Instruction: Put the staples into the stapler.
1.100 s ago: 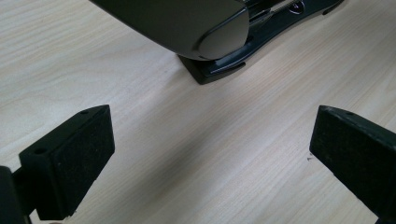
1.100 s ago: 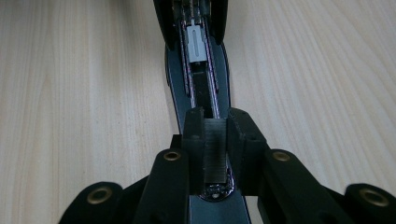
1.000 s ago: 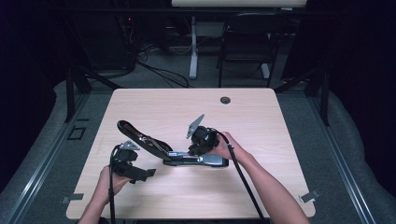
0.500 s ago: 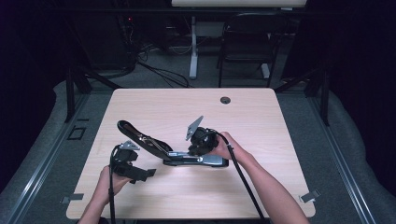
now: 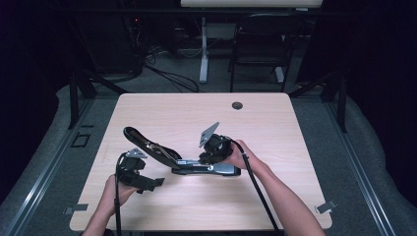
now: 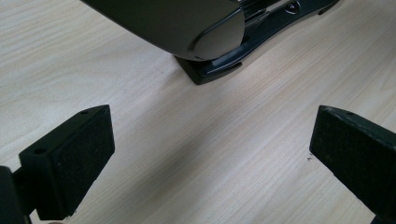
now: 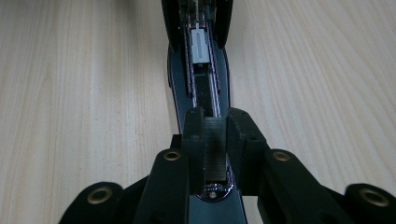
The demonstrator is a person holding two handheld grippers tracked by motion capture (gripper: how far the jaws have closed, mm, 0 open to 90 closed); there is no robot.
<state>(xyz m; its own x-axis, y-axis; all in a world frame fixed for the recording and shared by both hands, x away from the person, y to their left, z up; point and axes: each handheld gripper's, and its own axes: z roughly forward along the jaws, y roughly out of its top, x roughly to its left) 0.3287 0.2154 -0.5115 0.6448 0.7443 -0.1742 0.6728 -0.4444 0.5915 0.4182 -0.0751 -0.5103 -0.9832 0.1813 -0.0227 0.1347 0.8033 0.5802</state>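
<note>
Nothing has moved: right gripper (image 7: 215, 135) stays clamped on staple strip (image 7: 215, 149) over stapler (image 5: 196, 164), left gripper (image 6: 210, 158) wide open

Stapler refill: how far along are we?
Done: the stapler lies open on the table, its lid swung back and the channel bare. In hand: the right tongs pinch a strip of staples over the channel's near end. Left: seat the strip and shut the lid. The left tongs wait open beside the stapler's end, holding nothing.

one open stapler (image 5: 182, 160), one strip of staples (image 7: 215, 149), two grippers, one table (image 5: 275, 123)
</note>
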